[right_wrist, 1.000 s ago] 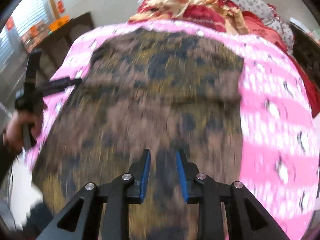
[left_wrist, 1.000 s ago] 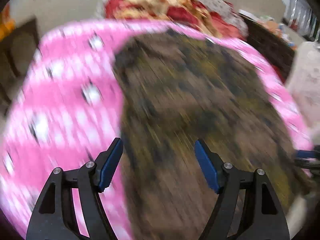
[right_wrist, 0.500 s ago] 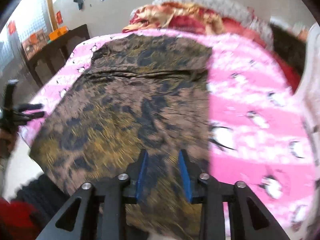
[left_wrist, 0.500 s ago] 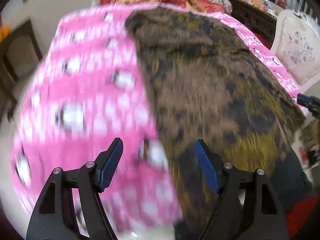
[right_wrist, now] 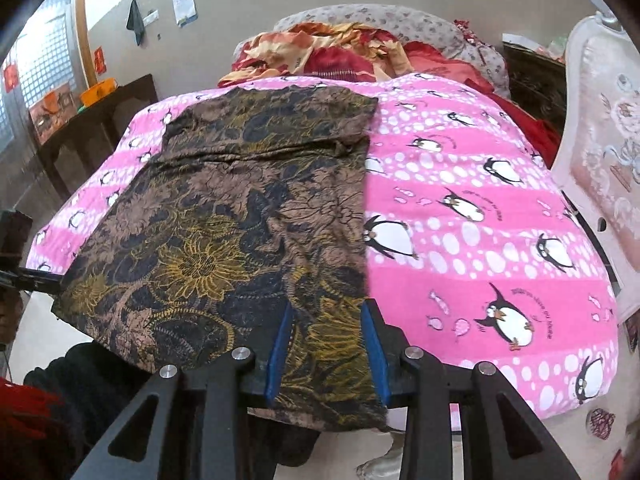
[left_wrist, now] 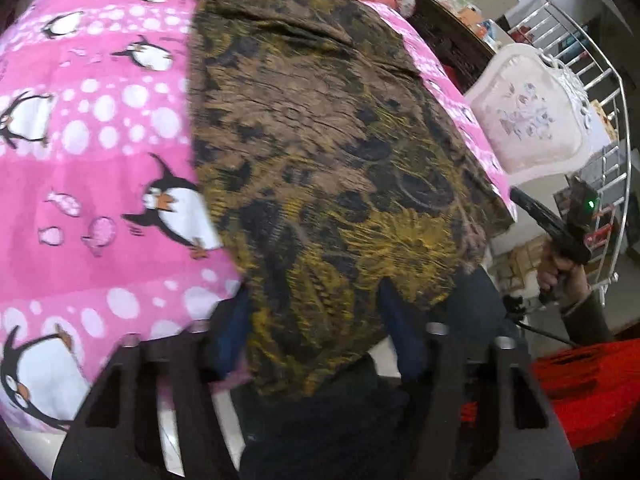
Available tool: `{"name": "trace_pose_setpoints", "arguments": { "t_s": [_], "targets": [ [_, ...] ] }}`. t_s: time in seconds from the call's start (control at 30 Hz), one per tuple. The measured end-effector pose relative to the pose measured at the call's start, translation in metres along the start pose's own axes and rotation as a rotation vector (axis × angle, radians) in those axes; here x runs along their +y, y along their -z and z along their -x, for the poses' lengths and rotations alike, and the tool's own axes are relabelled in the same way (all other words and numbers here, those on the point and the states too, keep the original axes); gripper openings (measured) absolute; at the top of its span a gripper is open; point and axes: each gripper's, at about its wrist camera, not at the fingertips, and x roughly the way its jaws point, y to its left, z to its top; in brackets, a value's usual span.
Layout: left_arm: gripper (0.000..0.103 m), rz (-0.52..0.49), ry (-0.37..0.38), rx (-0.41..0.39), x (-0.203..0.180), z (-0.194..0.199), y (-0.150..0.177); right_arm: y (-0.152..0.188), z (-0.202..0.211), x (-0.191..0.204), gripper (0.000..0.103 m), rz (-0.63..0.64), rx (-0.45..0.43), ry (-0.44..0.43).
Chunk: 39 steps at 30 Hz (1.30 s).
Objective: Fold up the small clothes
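A brown, black and yellow floral garment [right_wrist: 240,220] lies spread flat on a pink penguin blanket [right_wrist: 480,208], its near hem hanging over the bed edge; it also shows in the left wrist view [left_wrist: 320,152]. My right gripper [right_wrist: 326,346] is open, its blue pads either side of the garment's near right corner. My left gripper [left_wrist: 316,336] is open wide at the garment's near left corner, with the hem lying between the blurred fingers. Neither is closed on the cloth. The right gripper shows far right in the left wrist view [left_wrist: 552,224].
A heap of red and orange bedding [right_wrist: 340,52] lies at the bed's far end. A white padded chair [right_wrist: 600,140] stands right of the bed, a dark wooden table [right_wrist: 92,120] on the left. Red cloth [left_wrist: 580,380] and the person's dark clothing are below the bed edge.
Both grippers have drawn back toward the near edge of the bed. The right gripper has opened wider. The left view swung right along the hem.
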Motion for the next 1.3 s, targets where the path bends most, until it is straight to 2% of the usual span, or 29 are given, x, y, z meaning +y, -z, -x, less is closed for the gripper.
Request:
{"name": "trace_pose_setpoints", "arguments": {
  "t_s": [0.03,0.1,0.23,0.3,0.37,0.4,0.47,0.53,0.57,0.6,0.63,0.67,0.77,0.87,0.93,0.97,1.0,1.13,1.3],
  "targets": [
    [0.042,0.035,0.004,-0.023,0.008,0.003,0.001,0.002,0.002,-0.003,0.034,-0.005,0.002,-0.005],
    [0.036,0.082,0.014,-0.048,0.020,0.006,0.001,0.009,0.003,-0.013,0.034,-0.030,0.013,-0.028],
    [0.035,0.095,0.011,-0.061,0.023,0.000,-0.001,0.019,-0.003,-0.028,0.036,-0.094,0.046,-0.108],
    [0.040,0.098,0.025,-0.058,0.022,-0.003,-0.004,0.023,-0.009,-0.029,0.048,-0.102,0.051,-0.154],
    [0.060,0.095,0.061,-0.060,0.020,-0.004,-0.006,0.024,-0.015,-0.029,0.060,-0.094,0.056,-0.161],
    [0.064,0.088,0.074,-0.061,0.018,-0.005,-0.007,0.024,-0.019,-0.028,0.062,-0.083,0.055,-0.150],
    [0.067,0.046,0.046,-0.055,0.008,-0.007,-0.008,0.026,-0.028,-0.032,0.062,-0.094,0.066,-0.134],
    [0.066,0.020,0.021,-0.054,0.003,-0.007,-0.008,0.027,-0.033,-0.038,0.059,-0.120,0.068,-0.200],
    [0.056,0.015,0.012,-0.062,0.001,-0.005,-0.007,0.027,-0.032,-0.039,0.056,-0.121,0.062,-0.231],
    [0.046,0.012,0.010,-0.069,0.000,-0.003,-0.006,0.026,-0.029,-0.039,0.046,-0.114,0.057,-0.282],
    [0.030,0.012,0.015,-0.068,0.000,-0.002,-0.005,0.025,-0.027,-0.039,0.039,-0.114,0.057,-0.339],
    [0.027,0.012,0.010,-0.072,0.000,-0.001,-0.003,0.024,-0.027,-0.039,0.031,-0.117,0.065,-0.388],
    [0.027,0.028,-0.012,-0.069,0.004,-0.008,-0.003,0.025,-0.037,-0.043,0.031,-0.126,0.075,-0.354],
    [0.027,0.027,-0.032,-0.082,0.000,-0.012,-0.006,0.024,-0.045,-0.050,0.031,-0.217,0.039,-0.415],
    [0.025,0.011,-0.055,-0.103,-0.005,-0.012,-0.006,0.022,-0.046,-0.039,0.026,-0.161,0.036,-0.409],
    [0.005,0.017,-0.064,-0.129,-0.007,-0.008,-0.005,0.021,-0.046,-0.033,0.012,-0.127,0.037,-0.388],
    [0.004,0.026,-0.069,-0.152,-0.007,-0.005,-0.005,0.020,-0.043,-0.030,0.007,-0.107,0.026,-0.376],
    [0.004,0.070,-0.033,-0.300,-0.006,0.032,-0.002,0.013,-0.006,-0.034,0.005,-0.162,-0.118,-0.423],
    [0.004,0.064,-0.022,-0.372,-0.010,0.067,0.004,0.005,0.029,-0.035,0.005,-0.192,-0.215,-0.468]
  ]
}}
